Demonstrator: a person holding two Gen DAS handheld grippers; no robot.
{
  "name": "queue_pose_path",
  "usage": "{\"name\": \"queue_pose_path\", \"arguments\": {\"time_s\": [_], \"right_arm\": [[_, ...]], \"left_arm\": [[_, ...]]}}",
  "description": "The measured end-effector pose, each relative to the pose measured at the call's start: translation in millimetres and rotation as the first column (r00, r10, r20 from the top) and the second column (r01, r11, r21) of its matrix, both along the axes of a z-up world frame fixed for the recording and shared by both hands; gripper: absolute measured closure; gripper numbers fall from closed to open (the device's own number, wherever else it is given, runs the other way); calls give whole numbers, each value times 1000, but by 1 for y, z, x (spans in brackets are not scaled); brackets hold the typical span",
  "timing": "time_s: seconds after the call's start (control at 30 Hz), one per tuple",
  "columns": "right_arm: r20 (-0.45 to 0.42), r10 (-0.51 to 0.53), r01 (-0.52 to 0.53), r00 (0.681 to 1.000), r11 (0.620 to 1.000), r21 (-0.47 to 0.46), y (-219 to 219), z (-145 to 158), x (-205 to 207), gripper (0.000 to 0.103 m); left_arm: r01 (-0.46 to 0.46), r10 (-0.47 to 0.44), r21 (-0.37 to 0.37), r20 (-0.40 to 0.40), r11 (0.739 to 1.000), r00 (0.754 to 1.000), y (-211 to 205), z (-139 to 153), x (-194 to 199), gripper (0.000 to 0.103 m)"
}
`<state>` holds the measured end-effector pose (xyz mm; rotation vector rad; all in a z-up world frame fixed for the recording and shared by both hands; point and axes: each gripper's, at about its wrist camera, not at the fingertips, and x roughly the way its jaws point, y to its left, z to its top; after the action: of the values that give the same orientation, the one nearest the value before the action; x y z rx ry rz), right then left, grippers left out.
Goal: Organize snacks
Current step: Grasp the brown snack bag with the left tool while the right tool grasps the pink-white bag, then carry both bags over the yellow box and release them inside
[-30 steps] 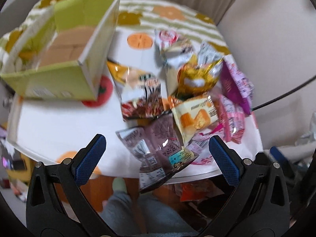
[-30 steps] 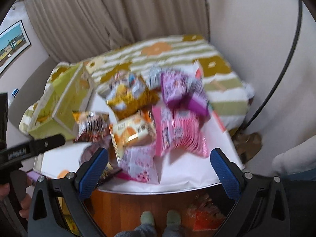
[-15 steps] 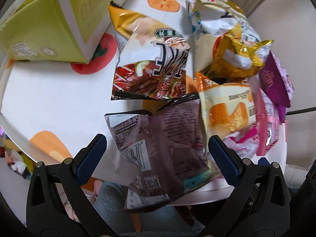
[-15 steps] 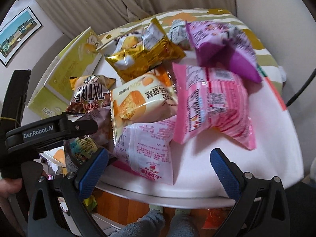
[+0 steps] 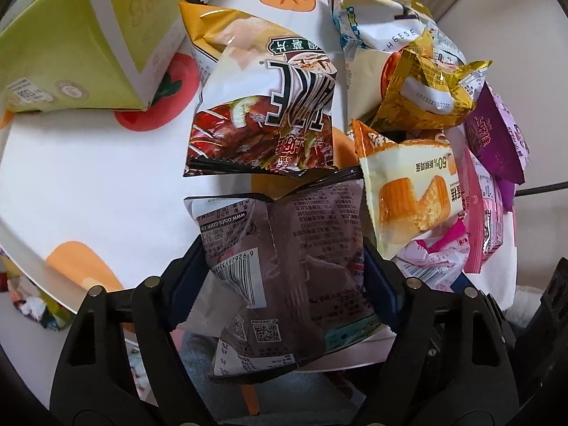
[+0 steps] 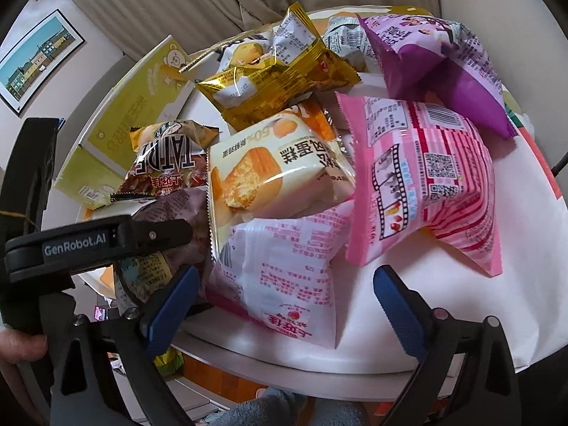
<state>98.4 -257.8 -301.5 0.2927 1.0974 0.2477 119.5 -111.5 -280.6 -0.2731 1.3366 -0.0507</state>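
Observation:
A pile of snack packets lies on the round table (image 5: 88,184). My left gripper (image 5: 284,280) is shut on a brown-purple packet (image 5: 284,248) at the table's near edge; its blue pads press both sides. It also shows in the right wrist view (image 6: 167,213), under the left gripper's arm (image 6: 96,245). My right gripper (image 6: 280,301) is open, its jaws around the near end of a white-and-pink packet (image 6: 284,269). A cake packet (image 6: 273,174), a pink striped packet (image 6: 426,191), a gold packet (image 6: 280,81) and a purple packet (image 6: 436,64) lie beyond.
A green cardboard box (image 5: 71,46) stands open at the table's left, also seen in the right wrist view (image 6: 135,117). A brown chips bag (image 5: 266,106) lies beside it. Curtains hang behind the table. The table edge is just below both grippers.
My left gripper moved in and closed on the brown-purple packet. My right gripper moved closer to the white-and-pink packet and stayed open.

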Motion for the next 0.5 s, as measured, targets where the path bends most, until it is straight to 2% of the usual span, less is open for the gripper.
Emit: {"name": "queue_pose_path", "arguments": {"time_s": [0.23,0.3,0.5], "right_arm": [[-11,-7,8,1000,1000,16,18,-8,10,18],[-19,-11,11,1000,1000,12,21,-11,11,31],[7,-13,13,1000,1000,8,20,-10,3,50]], "left_arm": [[14,-14,23,14,1000,1000,11,7,-2,27],[16,-17,21,17,1000,1000,13,8,-4,27],[28,-29,15,30,999,999,17,11,-5,27]]}}
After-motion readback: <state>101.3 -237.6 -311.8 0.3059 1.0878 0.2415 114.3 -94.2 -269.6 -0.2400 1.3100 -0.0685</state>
